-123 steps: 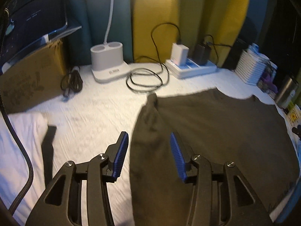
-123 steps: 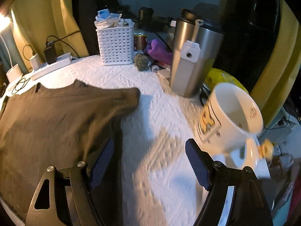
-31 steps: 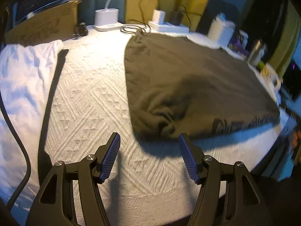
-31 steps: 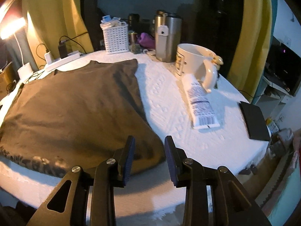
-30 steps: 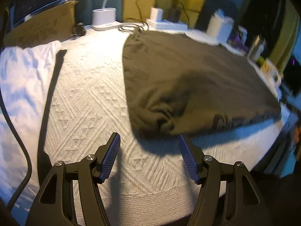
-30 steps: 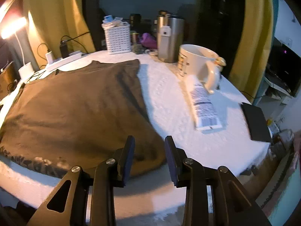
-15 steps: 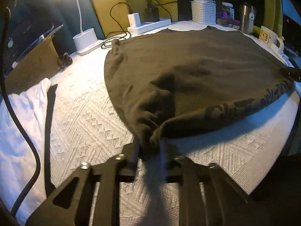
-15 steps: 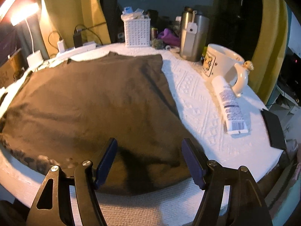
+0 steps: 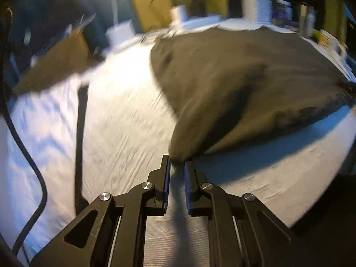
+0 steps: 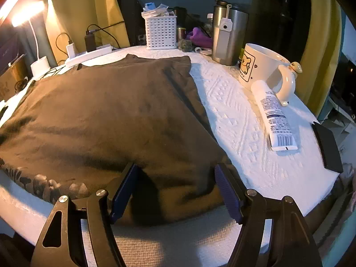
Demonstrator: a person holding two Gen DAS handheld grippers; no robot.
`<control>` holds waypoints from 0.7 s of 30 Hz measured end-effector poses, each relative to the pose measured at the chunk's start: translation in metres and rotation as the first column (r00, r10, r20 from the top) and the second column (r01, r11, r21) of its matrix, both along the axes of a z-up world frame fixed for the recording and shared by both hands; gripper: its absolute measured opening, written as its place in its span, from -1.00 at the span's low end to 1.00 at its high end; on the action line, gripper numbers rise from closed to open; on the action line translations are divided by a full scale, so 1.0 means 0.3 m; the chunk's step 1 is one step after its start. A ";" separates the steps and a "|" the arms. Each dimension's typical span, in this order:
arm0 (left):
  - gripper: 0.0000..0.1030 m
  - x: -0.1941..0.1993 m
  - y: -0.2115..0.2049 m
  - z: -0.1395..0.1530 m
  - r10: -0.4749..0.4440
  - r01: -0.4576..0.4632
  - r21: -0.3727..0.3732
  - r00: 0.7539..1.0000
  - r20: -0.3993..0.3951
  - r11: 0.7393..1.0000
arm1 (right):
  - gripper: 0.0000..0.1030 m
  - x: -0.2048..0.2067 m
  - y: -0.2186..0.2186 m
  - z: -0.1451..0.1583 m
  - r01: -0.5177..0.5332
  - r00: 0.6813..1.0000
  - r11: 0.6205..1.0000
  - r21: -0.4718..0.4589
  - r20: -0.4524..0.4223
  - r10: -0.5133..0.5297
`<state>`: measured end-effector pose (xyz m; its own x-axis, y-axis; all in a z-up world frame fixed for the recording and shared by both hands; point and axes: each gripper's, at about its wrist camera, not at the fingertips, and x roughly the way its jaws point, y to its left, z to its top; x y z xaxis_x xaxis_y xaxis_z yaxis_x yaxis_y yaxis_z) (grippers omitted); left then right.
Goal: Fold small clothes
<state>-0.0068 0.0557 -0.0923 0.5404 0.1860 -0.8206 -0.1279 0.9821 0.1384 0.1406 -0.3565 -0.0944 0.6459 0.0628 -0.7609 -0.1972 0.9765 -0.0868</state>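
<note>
A dark brown T-shirt [image 9: 233, 71] lies spread on the white textured tablecloth [image 9: 124, 120]. My left gripper [image 9: 177, 162] has its jaws closing on the shirt's near left corner, which is bunched between the tips. From there the cloth tents upward. The left wrist view is blurred. In the right wrist view the T-shirt [image 10: 111, 111] fills the middle. My right gripper [image 10: 176, 168] stands open low over the near right corner of the hem. The cloth lies between its blue pads, which do not press on it. Pale printed lettering [image 10: 44, 184] runs along the hem.
Right of the shirt lie a white tube [image 10: 273, 113], a cream mug [image 10: 262, 66], a steel tumbler [image 10: 229, 37] and a black flat case [image 10: 329, 146]. A white basket [image 10: 160, 31] and power strip [image 10: 89, 53] stand behind. A white cloth [image 9: 33, 122] and cardboard box [image 9: 57, 64] are left.
My left gripper has gone from wide open to pinched on the shirt's near left corner, which now lifts. My right gripper has opened wider and sunk over the right hem corner.
</note>
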 end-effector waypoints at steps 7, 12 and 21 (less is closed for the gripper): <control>-0.73 -0.004 0.085 0.062 0.097 -0.087 -0.171 0.994 0.050 0.981 | 0.40 -0.004 0.003 0.002 0.007 1.000 1.000 -0.006 -0.004 -0.007; 0.43 0.041 0.068 0.094 0.112 -0.077 -0.258 0.986 0.124 0.963 | 0.40 -0.002 0.000 0.002 0.007 1.000 1.000 -0.002 -0.005 -0.007; 0.43 0.141 0.048 0.040 0.121 -0.103 -0.268 0.991 0.051 0.958 | 0.40 0.004 -0.009 0.001 -0.010 1.000 1.000 0.002 -0.016 0.011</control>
